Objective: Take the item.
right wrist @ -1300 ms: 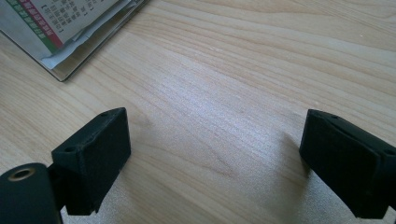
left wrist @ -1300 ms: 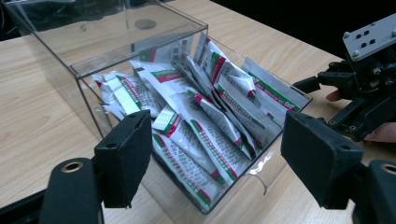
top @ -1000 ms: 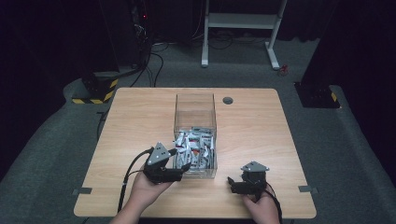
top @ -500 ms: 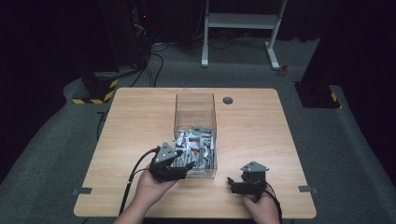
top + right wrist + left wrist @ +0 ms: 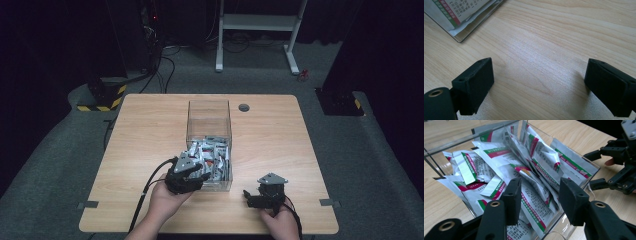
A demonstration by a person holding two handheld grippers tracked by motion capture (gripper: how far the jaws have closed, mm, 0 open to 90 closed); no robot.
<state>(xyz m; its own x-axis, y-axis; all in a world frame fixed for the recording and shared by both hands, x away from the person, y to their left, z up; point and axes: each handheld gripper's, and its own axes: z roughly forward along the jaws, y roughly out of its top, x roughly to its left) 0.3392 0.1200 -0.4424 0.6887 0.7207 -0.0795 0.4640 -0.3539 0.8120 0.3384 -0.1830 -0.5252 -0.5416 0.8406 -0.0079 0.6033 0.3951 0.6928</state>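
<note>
The wooden worktop (image 5: 150,130) is carrying a clear plastic box (image 5: 209,117) at its middle, reaching toward the near edge. Green-and-red printed sachets (image 5: 499,162) are lying heaped in the box's near end. I am holding my left gripper (image 5: 200,176) at the box's near left corner; its jaws have just been closing, partly apart over the sachets, pressing on none. My right gripper (image 5: 248,196) is resting near the near edge, right of the box, jaws wide apart over bare wood.
</note>
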